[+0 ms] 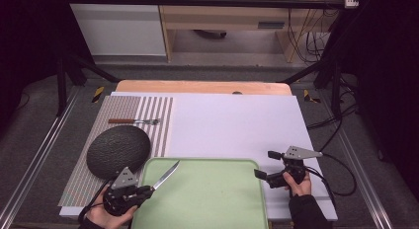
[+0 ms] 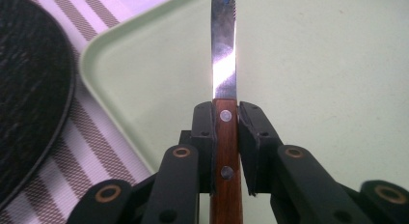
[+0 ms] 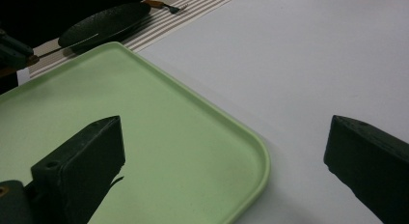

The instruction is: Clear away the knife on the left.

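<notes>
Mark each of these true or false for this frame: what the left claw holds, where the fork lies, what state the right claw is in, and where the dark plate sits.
1. The left claw grips a knife by its wooden handle. True.
2. The fork lies on the green tray. False: it lies on the striped mat, beyond the dark plate.
3. The right claw is shut on a spoon. False: its jaws stand open with nothing between them.
4. The dark plate rests on the striped mat, left of the tray. True.
5. The knife blade points out over the tray. True.
</notes>
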`<state>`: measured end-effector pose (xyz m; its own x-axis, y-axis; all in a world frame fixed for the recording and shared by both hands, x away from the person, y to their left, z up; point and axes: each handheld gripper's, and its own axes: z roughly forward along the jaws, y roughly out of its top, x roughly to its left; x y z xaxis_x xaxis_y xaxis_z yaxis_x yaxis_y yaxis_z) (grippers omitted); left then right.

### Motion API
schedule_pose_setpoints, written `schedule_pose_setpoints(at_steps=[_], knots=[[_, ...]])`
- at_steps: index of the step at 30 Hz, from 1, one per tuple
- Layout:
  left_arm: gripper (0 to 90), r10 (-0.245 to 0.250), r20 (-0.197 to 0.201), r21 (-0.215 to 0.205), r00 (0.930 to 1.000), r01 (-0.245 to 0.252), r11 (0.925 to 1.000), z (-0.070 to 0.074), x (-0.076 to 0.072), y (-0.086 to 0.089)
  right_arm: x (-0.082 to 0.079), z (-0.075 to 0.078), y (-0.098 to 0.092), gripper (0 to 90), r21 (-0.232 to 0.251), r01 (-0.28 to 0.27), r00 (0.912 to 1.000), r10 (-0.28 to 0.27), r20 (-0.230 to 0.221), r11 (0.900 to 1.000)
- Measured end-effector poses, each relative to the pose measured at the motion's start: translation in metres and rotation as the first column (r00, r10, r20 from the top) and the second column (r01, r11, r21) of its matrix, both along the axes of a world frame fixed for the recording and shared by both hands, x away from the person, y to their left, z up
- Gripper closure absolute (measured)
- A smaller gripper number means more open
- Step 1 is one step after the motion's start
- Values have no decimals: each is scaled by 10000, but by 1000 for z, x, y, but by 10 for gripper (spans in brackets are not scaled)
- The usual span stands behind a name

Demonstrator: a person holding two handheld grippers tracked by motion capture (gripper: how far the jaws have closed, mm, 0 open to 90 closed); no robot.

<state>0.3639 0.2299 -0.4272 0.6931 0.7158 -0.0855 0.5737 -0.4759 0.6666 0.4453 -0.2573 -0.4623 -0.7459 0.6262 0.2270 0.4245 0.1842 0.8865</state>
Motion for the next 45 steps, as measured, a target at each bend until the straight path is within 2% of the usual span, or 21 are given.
schedule_pose_setpoints(at_steps=[11, 23, 35, 41, 42, 43, 45], knots=[[769, -129, -131, 284, 9998, 133, 9995, -7, -7, -15, 0, 0, 0, 12, 29, 20, 10000, -20, 28, 10000], [770, -200, -580, 661, 9981, 238, 9975, -21, -19, -24, 0, 1, -1, 12, 10, 14, 10000, -14, 38, 10000], [769, -216, -646, 1131, 9977, 288, 9932, -31, -22, -30, 0, 1, -1, 12, 11, 6, 10000, -6, 45, 10000], [768, -204, -616, 1157, 9979, 275, 9929, -32, -24, -31, 0, 0, 0, 12, 13, 7, 10000, -7, 28, 10000], [768, -31, -732, 1162, 9973, 116, 9932, -32, -26, -31, 0, 0, 0, 12, 9, 8, 10000, -8, 28, 10000], [767, -255, -425, 1219, 9988, 305, 9921, -32, -23, -31, 0, 0, 0, 12, 16, 9, 10000, -9, 25, 10000], [766, -238, -440, 1173, 9987, 288, 9927, -33, -23, -30, 0, 0, 0, 12, 14, 15, 10000, -15, 33, 10000]])
